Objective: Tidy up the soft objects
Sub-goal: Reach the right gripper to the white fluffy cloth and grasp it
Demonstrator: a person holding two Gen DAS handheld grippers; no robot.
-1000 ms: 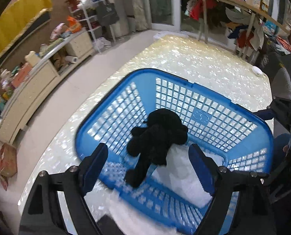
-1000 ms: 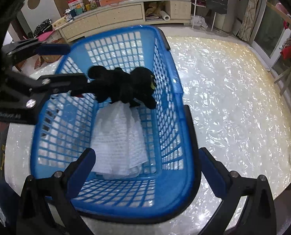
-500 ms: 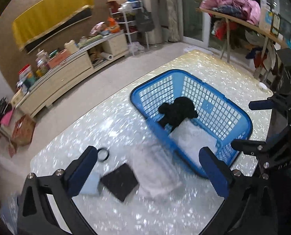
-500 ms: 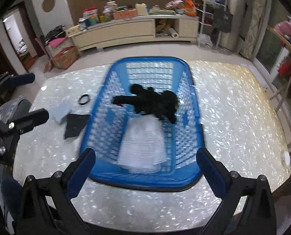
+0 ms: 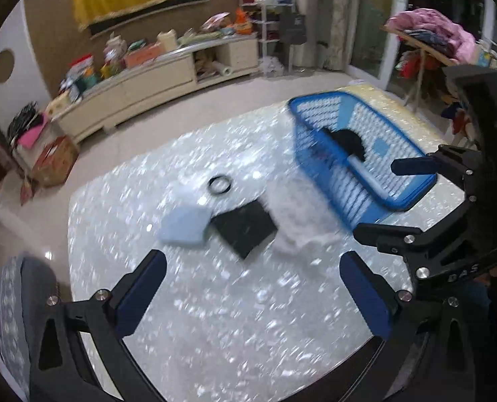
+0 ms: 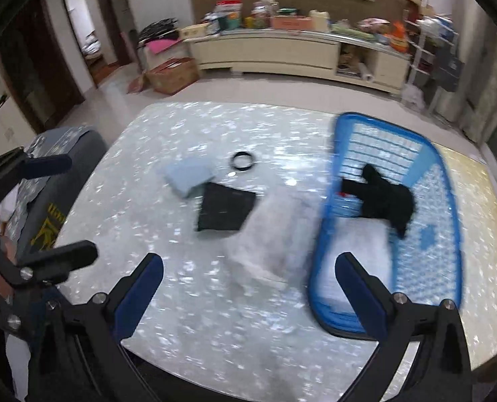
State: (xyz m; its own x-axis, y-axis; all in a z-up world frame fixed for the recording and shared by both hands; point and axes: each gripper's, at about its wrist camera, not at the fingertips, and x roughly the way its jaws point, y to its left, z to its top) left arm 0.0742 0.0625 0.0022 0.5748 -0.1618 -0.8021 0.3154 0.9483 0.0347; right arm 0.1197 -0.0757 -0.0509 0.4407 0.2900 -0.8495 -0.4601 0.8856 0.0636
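A blue basket [image 6: 449, 201] [image 5: 412, 197] stands at the table's right, holding a black plush toy [image 6: 387, 197] [image 5: 347, 140] on a white cloth [image 6: 369, 241]. On the table lie a folded black cloth [image 6: 223, 206] [image 5: 245, 226], a pale blue cloth [image 6: 188, 176] [image 5: 185, 226], a pale folded cloth [image 6: 272, 231] [image 5: 302, 224] and a black ring [image 6: 241, 160] [image 5: 219, 184]. My left gripper [image 5: 253, 288] and right gripper [image 6: 248, 284] are both open and empty, held above the table's near side.
The shiny white table [image 6: 215, 318] has a long cabinet [image 6: 282, 53] behind it. A grey chair [image 6: 61, 181] stands at the table's left. A clothes rack [image 5: 432, 40] stands at the back right.
Both grippers have pulled back and up from over the basket and swung left. The table's loose cloths now fill the views; the toy stays in the basket.
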